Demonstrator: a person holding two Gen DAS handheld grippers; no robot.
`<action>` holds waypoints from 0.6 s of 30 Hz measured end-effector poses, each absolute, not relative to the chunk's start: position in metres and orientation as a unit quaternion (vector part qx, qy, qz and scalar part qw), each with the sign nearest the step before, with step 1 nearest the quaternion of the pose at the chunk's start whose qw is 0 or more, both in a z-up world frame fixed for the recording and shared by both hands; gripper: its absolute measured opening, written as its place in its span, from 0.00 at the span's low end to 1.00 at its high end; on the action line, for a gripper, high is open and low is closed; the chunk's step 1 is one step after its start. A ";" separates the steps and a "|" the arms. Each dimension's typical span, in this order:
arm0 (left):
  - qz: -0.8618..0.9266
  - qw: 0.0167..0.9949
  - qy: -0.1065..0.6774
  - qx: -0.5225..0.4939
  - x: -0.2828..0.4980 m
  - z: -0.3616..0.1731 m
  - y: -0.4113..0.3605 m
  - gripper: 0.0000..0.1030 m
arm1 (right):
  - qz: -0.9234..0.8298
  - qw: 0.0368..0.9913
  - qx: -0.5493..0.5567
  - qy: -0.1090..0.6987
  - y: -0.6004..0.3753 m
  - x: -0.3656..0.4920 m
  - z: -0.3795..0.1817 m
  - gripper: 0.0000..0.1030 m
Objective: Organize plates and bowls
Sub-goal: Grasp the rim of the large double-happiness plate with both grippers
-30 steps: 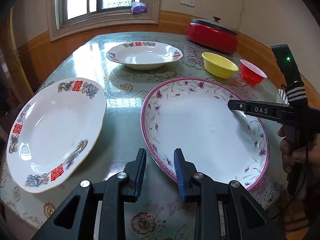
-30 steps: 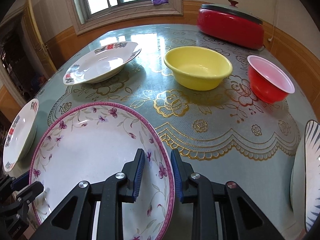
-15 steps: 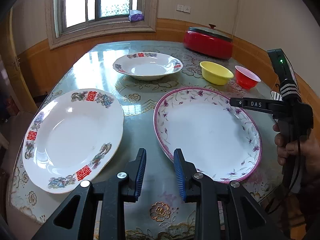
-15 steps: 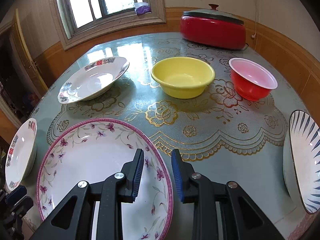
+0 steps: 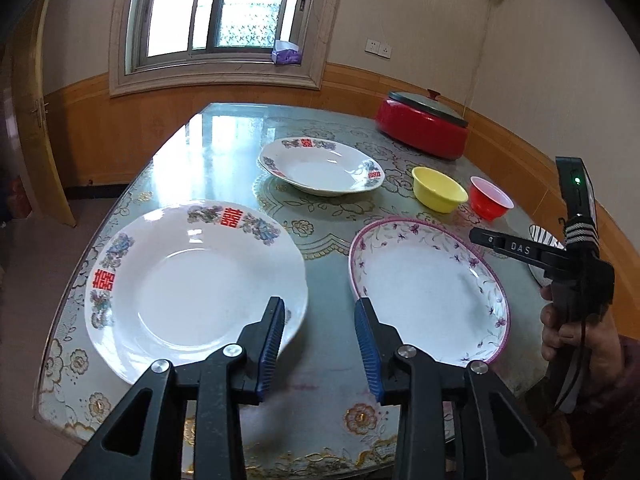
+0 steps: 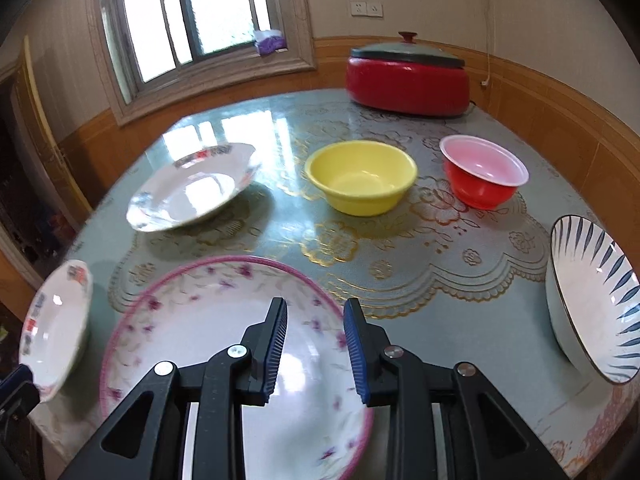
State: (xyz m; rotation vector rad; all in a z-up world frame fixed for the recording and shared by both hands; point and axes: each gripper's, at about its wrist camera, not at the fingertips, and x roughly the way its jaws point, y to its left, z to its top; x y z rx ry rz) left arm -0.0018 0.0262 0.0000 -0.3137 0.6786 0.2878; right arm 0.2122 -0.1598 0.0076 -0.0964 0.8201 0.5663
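Observation:
A pink-rimmed flowered plate (image 5: 428,292) lies flat on the table, with a white plate with red characters (image 5: 192,288) to its left. My left gripper (image 5: 320,336) hovers above the bare strip between them, jaws opening, nothing in them. My right gripper (image 6: 316,340) hangs over the flowered plate (image 6: 200,320), slightly open and empty; in the left wrist view it (image 5: 484,237) reaches in from the right. Farther back stand a second white plate (image 6: 192,188), a yellow bowl (image 6: 360,176) and a red bowl (image 6: 482,176). A blue-striped bowl (image 6: 592,304) sits at the right edge.
A red lidded cooker (image 6: 408,80) stands at the table's far right corner. A person's hand (image 5: 560,328) holds the right gripper's handle. The table's front edge (image 5: 280,452) runs just below my left gripper. A window (image 5: 224,8) is behind the table.
Both grippers have risen and drawn back from the flowered plate's rim, so more of the table shows. The left gripper's jaws have spread wider. The plate lies still.

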 end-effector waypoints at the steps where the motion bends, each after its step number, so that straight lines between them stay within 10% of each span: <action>1: 0.143 0.921 0.328 -0.154 -0.005 0.003 0.033 0.38 | 0.288 0.873 -0.042 0.391 -0.154 0.206 0.012 0.28; 18: 0.149 0.923 0.318 -0.156 -0.036 0.003 0.156 0.54 | 0.483 0.755 -0.020 0.444 -0.019 0.121 -0.004 0.28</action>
